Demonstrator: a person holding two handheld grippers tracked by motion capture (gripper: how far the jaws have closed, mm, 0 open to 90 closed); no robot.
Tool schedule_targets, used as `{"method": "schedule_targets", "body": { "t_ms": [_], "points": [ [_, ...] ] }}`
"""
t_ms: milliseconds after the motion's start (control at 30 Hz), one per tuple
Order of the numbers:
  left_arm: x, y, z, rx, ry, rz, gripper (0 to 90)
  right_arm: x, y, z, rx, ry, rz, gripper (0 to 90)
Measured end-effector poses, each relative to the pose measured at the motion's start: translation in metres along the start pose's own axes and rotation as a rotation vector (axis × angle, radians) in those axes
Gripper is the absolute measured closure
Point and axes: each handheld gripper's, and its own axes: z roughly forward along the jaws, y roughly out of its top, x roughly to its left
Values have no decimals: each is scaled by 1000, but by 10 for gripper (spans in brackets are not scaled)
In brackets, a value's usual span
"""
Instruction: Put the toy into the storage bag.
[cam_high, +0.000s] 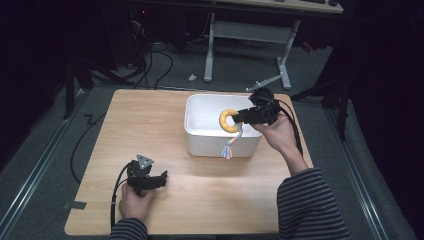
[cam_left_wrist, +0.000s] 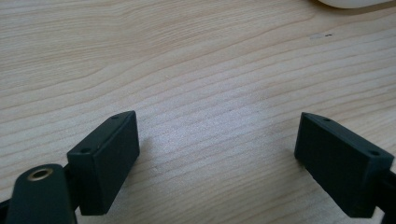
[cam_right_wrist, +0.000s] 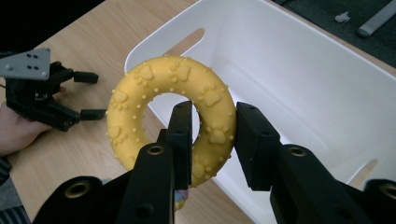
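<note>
A yellow rubber ring (cam_high: 227, 120) with raised paw prints hangs above the white bin (cam_high: 200, 102), near its right wall. My right gripper (cam_high: 239, 118) is shut on the ring (cam_right_wrist: 140, 93): one jaw passes through the hole, the other presses on the outer side, as the right gripper (cam_right_wrist: 214, 113) view shows. A coloured tassel (cam_high: 229, 149) dangles from the ring over the bin's front wall. My left gripper (cam_high: 162, 178) rests low on the wooden table (cam_high: 150, 125) at the front left. Its jaws stand wide apart with bare wood between them (cam_left_wrist: 217, 126).
The bin (cam_right_wrist: 303, 70) has slot handles in its end walls and looks bare inside. Its corner (cam_left_wrist: 350, 2) shows at the top of the left gripper view. Beyond the table stand a white desk frame (cam_high: 210, 50) and cables (cam_high: 160, 60) on the floor.
</note>
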Motion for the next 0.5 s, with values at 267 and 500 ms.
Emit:
{"method": "schedule_targets", "body": {
  "t_ms": [267,500],
  "points": [
    [0,0,0,1,-2,2,143,-15,10,3,-25,-9,54,687],
    [0,0,0,1,-3,2,143,-22,17,6,-47,-48,89,687]
  ]
}}
